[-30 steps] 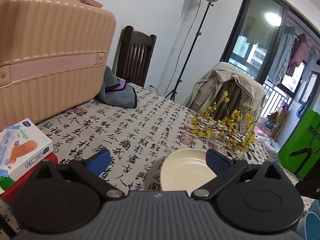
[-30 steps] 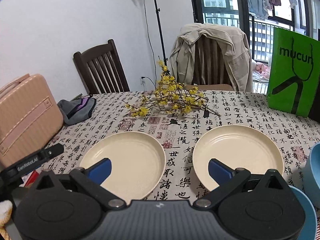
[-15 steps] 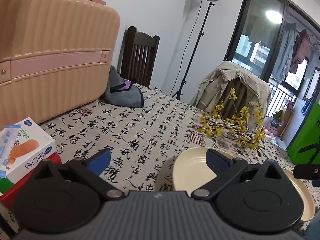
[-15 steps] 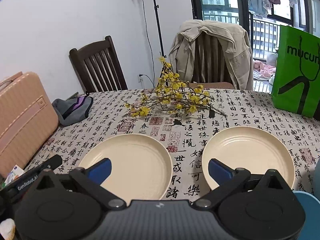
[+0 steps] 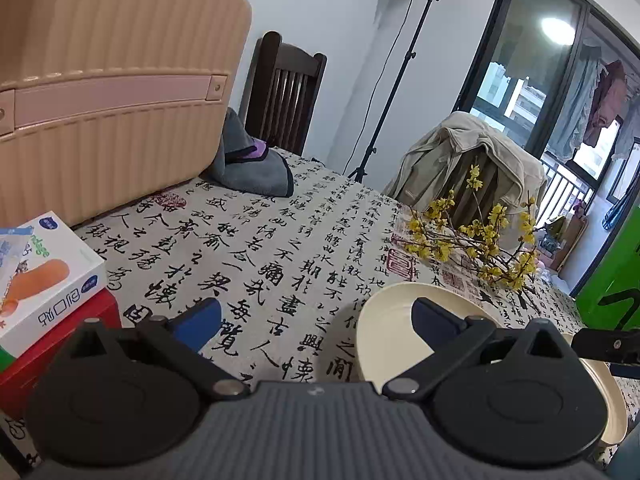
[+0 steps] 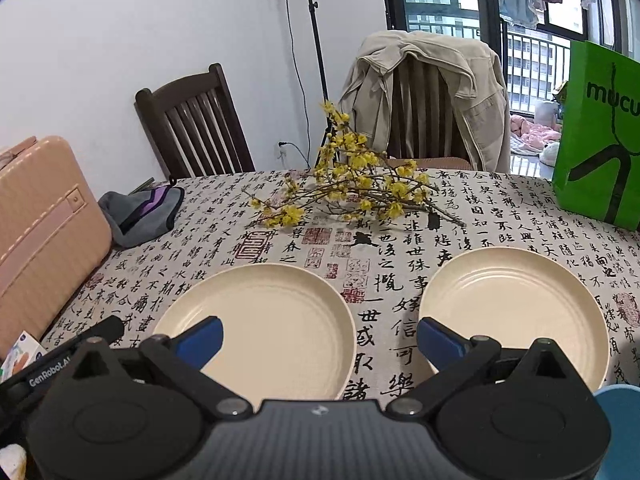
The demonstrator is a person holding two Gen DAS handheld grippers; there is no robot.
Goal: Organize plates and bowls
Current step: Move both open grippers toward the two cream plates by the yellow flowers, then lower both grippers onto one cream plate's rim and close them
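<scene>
Two cream plates lie side by side on the calligraphy tablecloth in the right wrist view: the left plate (image 6: 272, 320) and the right plate (image 6: 516, 304). My right gripper (image 6: 318, 338) hovers open just in front of them, one blue pad over each plate's near rim, nothing held. A blue bowl (image 6: 620, 412) peeks in at the bottom right. In the left wrist view my left gripper (image 5: 316, 320) is open and empty above the cloth, its right finger over the left plate (image 5: 388, 328). A sliver of the second plate (image 5: 608, 404) shows behind it.
A pink suitcase (image 5: 104, 88) and a box on a red block (image 5: 44, 276) crowd the table's left. A grey pouch (image 6: 140, 212), yellow flower branches (image 6: 352, 192) and a green bag (image 6: 600, 136) line the far side. Chairs stand behind the table.
The left gripper has swung to the left, so the plate slid rightward in its view. The right gripper drifted slightly right and nearer the plates. Both stay open.
</scene>
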